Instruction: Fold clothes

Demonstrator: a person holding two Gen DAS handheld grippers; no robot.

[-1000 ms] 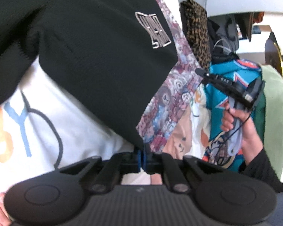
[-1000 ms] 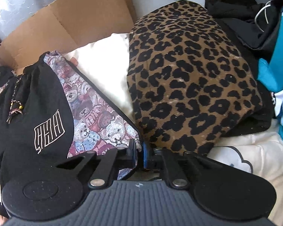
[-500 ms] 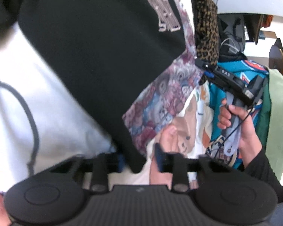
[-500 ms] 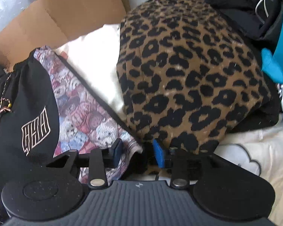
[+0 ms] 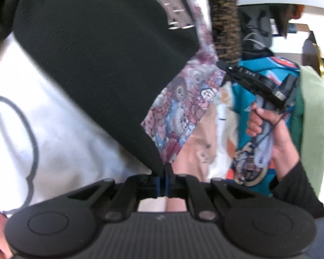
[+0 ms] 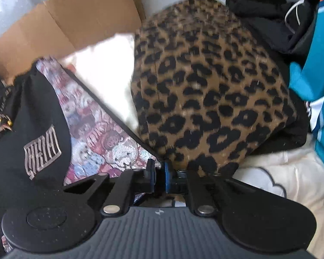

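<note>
A black garment [image 5: 97, 64] with a pale stitched logo lies over a bear-print cloth [image 5: 183, 112]. My left gripper [image 5: 162, 183] is shut on the lower corner where the black fabric and the print meet. In the right wrist view the same black garment [image 6: 28, 118] and bear-print cloth [image 6: 101, 129] lie at the left. My right gripper [image 6: 158, 178] has the print's dark-trimmed corner between its blue pads, and its jaws are closing on it. In the left wrist view, the right gripper [image 5: 221, 64] is held by a hand [image 5: 276, 142].
A leopard-print garment [image 6: 205, 97] is bunched just beyond the right gripper. White cloth [image 5: 54, 129] with a grey cloud outline lies underneath. A teal jersey [image 6: 321, 75] and dark clothes are at the right, a green cloth [image 5: 313, 118] too. Cardboard [image 6: 75, 21] stands behind.
Both grippers stood open half a second ago and have closed again on the cloth corners. The black garment has shifted slightly in the left wrist view.
</note>
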